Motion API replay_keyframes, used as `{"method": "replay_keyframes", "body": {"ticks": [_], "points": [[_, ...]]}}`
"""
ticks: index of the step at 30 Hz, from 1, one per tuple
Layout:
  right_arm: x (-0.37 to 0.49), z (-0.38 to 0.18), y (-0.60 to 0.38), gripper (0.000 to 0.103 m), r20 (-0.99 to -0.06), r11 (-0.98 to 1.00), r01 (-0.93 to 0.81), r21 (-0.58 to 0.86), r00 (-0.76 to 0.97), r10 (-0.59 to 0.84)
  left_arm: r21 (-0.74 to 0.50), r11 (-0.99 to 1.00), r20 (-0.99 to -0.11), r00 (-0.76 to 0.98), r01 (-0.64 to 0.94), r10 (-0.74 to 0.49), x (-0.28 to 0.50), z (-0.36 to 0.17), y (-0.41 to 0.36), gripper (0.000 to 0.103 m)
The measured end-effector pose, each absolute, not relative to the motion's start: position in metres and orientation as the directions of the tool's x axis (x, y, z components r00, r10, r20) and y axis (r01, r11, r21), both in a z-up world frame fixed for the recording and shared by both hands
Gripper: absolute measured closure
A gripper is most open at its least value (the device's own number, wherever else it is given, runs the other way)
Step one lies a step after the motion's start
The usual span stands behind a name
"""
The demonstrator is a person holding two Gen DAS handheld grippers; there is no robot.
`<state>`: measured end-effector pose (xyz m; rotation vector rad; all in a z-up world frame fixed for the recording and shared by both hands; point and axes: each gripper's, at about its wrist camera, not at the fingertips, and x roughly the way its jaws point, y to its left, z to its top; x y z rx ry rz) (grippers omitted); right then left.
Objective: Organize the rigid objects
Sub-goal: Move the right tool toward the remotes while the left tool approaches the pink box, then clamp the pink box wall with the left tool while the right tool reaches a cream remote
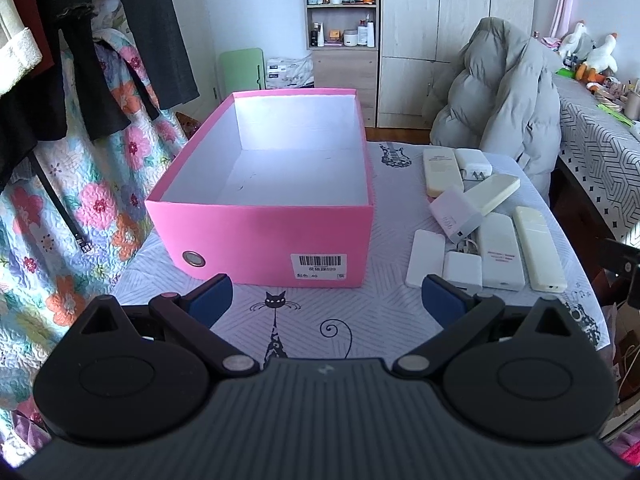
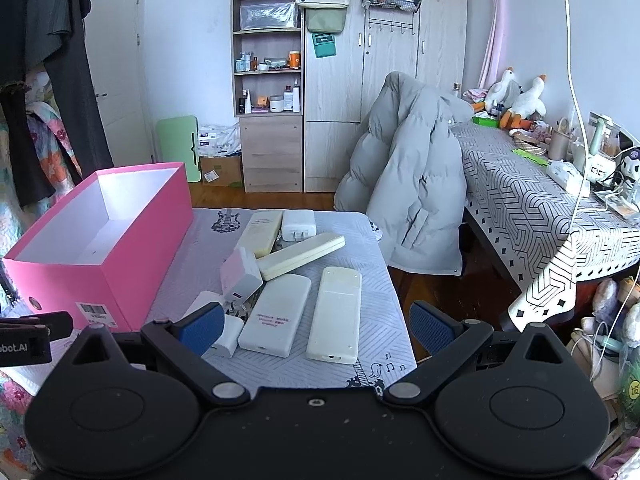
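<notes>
The pink box [image 1: 260,184] sits open on the left of the bench [image 1: 360,312], just beyond the left gripper [image 1: 326,300], whose jaws are spread and hold nothing. Right of the box lies a cluster of white and cream items: a flat white pack [image 1: 425,258] and a small charger [image 1: 462,272] nearest, a lilac adapter [image 1: 456,214] behind them, then a white remote [image 2: 276,316] and a cream remote [image 2: 334,314] side by side. The right gripper [image 2: 316,326] hangs released just near of these two remotes, touching neither. Farther back lie two more remotes and a plug [image 2: 298,224]
</notes>
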<state>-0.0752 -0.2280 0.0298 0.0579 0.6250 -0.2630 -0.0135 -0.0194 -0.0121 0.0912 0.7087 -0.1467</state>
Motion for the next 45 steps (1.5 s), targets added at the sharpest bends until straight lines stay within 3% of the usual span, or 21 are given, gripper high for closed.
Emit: {"method": "replay_keyframes", "body": {"ticks": [19, 24, 30, 38, 42, 45], "points": [[-0.075, 0.023, -0.219, 0.000, -0.562, 0.972, 0.226, -0.063, 0.797, -0.222, 0.007, 0.987, -0.658, 0.744, 0.158, -0.115, -0.013, -0.013, -0.014, 0.000], [-0.080, 0.025, -0.223, 0.000, -0.530, 0.989, 0.144, 0.024, 0.841, -0.109, 0.008, 0.988, -0.658, 0.745, 0.156, -0.113, -0.012, -0.013, -0.013, 0.000], [-0.072, 0.014, -0.220, 0.000, -0.574, 0.997, 0.061, 0.051, 0.819, -0.021, 0.029, 0.984, -0.650, 0.751, 0.178, -0.117, -0.009, -0.009, -0.011, 0.000], [-0.046, 0.024, -0.241, 0.001, -0.560, 0.961, -0.070, 0.269, 0.800, 0.215, 0.070, 0.954, -0.711, 0.685, 0.293, -0.158, 0.030, 0.020, 0.013, 0.004], [-0.028, 0.026, -0.241, 0.002, -0.550, 0.955, -0.105, 0.278, 0.798, 0.247, 0.092, 0.938, -0.727, 0.666, 0.335, -0.166, 0.059, 0.039, 0.032, 0.017], [-0.015, 0.023, -0.244, 0.002, -0.539, 0.951, -0.091, 0.297, 0.805, 0.246, 0.028, 0.934, -0.759, 0.616, 0.356, -0.212, 0.085, 0.046, 0.050, 0.035]]}}
